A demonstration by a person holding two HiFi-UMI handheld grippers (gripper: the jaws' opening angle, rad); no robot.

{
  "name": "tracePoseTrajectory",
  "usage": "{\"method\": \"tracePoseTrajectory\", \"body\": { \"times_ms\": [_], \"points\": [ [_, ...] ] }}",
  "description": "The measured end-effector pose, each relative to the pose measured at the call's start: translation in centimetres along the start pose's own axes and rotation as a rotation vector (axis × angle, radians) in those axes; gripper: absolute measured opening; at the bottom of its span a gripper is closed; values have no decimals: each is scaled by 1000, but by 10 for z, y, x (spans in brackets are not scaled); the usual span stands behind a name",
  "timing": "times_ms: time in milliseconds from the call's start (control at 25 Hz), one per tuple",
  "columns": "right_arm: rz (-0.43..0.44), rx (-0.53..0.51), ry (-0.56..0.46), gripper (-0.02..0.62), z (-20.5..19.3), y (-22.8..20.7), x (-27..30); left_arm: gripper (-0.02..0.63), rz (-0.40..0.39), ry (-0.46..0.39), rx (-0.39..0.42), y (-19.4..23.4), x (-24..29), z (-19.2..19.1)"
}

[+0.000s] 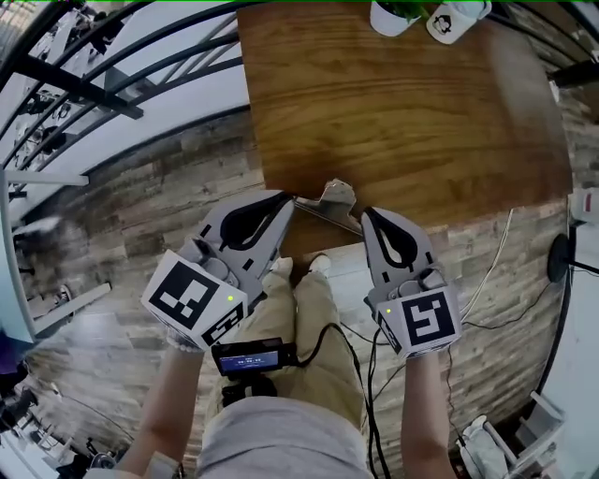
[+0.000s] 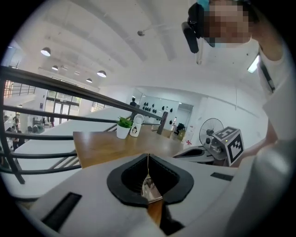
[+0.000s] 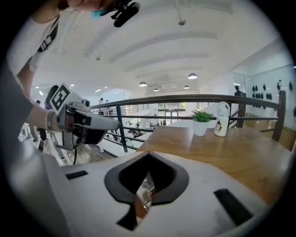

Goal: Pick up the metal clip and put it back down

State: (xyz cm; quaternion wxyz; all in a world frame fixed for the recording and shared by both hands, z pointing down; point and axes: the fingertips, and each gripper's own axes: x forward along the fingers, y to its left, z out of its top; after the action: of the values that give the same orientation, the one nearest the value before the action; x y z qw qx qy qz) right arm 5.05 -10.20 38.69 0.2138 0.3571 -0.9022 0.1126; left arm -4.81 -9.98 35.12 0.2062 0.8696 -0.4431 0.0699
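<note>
**A:** Where is the clip right now?

**B:** Between my two grippers. My left gripper [image 1: 288,199] has its fingers pressed together on one end of the metal clip [image 1: 333,200]. My right gripper [image 1: 367,215] pinches the other end the same way (each gripper view shows a sliver of bright metal caught just behind the tips). The clip hangs at the near edge of the surface [image 1: 402,122], and it looks to me lifted clear of the wood.

**A:** What makes the setting down go well?

**B:** There are two hands on one thin piece, so I judge both must go down as one, at the same level and pace. Any pulling apart or twisting could bend the clip or slip it out of one pinch. I would bring it a little inward first, because it sits right at the edge with the floor [image 1: 140,187] below.

**A:** And the release?

**B:** Only once the metal rests flat on the wood, I think. Then I spread both pairs of fingers together, so neither side flicks it.

**A:** Is anything in the way?

**B:** No. The plant pot [image 1: 389,16] and the white bottle [image 1: 456,21] stand at the far edge, well apart from the clip.
</note>
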Motion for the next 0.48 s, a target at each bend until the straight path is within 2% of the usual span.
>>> {"method": "tracePoseTrajectory", "body": {
  "times_ms": [480],
  "points": [
    [-102, -5, -117, 3, 60, 18, -51, 11, -11, -83, 128, -25, -40, 64]
  ]
}}
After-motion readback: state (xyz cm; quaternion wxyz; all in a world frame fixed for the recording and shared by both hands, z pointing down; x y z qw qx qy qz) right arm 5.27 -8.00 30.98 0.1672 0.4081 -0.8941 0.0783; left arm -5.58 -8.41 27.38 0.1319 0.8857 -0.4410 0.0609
